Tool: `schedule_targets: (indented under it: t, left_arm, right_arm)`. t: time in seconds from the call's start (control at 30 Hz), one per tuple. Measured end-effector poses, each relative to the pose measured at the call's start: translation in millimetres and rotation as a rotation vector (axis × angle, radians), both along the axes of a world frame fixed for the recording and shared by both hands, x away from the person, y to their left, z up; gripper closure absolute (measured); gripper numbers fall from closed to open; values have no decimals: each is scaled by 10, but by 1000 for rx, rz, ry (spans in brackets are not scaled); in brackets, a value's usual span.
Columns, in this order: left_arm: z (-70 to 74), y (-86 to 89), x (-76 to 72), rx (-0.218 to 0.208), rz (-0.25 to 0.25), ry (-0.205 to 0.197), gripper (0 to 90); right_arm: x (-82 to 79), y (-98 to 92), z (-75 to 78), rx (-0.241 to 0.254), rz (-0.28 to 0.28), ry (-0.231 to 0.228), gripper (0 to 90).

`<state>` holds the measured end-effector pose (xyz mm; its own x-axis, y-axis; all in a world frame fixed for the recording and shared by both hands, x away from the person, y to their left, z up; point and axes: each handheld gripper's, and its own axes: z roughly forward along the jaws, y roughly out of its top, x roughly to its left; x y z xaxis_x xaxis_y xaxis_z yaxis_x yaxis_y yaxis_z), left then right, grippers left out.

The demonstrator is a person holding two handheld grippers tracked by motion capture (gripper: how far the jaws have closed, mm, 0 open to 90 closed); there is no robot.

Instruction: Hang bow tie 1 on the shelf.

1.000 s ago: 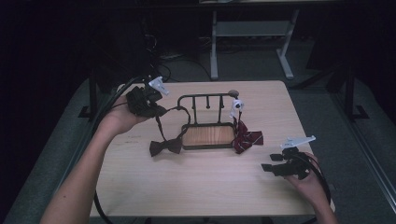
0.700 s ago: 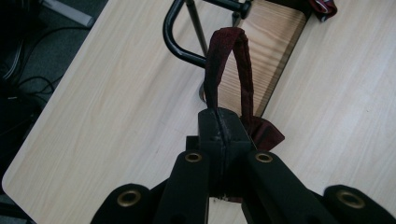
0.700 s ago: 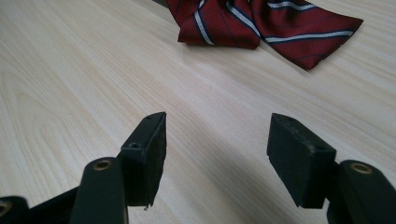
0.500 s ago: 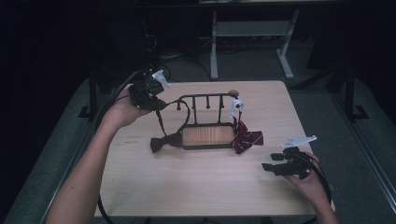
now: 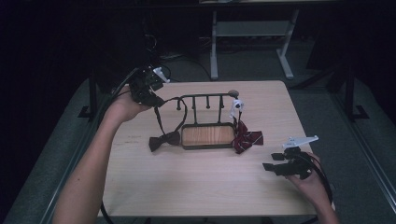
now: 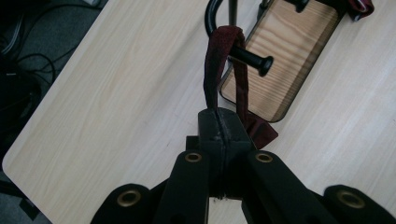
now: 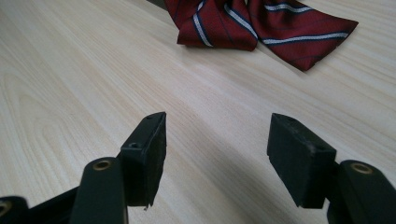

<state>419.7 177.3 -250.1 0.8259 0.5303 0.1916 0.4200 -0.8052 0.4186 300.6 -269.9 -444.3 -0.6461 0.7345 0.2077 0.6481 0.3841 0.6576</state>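
Observation:
A dark bow tie [image 5: 164,140] lies on the table left of a black peg rack [image 5: 205,97] with a wooden base [image 5: 208,135]. Its strap [image 6: 219,60] runs up over an end peg [image 6: 250,57] of the rack. My left gripper [image 5: 156,100], at the table's far left, is shut on that strap [image 6: 218,117]. A red striped bow tie [image 5: 247,138] lies at the rack's right end, under a white tag [image 5: 236,105]. Near the front right, my right gripper [image 5: 276,166] rests open with nothing in it [image 7: 217,149], and the striped bow tie [image 7: 252,23] lies ahead of it.
The light wooden table [image 5: 196,186] stands over a dark floor with cables. A white-legged stand [image 5: 252,32] is behind it. Bare tabletop lies in front of the rack between the two hands.
My left gripper has drawn a little toward the table's far left edge with the strap in it, and the dark bow tie slid slightly. The right gripper has kept still.

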Motion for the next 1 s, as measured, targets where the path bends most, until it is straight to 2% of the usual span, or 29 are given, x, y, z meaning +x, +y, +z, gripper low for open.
schedule_targets:
  t: [0.23, 0.37, 0.53, 0.87, 1.0]
  left_arm:
    - [-46, -14, 64, 4, 27, 8, 897]
    - [-77, -29, 96, 28, 30, 7, 896]
    - [-120, -39, 131, 53, 37, 24, 896]
    - [-144, -55, 146, 62, 47, 21, 889]
    - [-143, -36, 140, 64, 46, 13, 854]
  right_arm:
    - [-2, 4, 0, -2, 0, 0, 375]
    - [-4, 7, 1, -1, 0, -1, 375]
    - [-4, 10, 0, 0, 4, -2, 375]
    - [-2, 11, 0, -6, 10, -3, 375]
    - [-7, 19, -2, -5, 7, 1, 375]
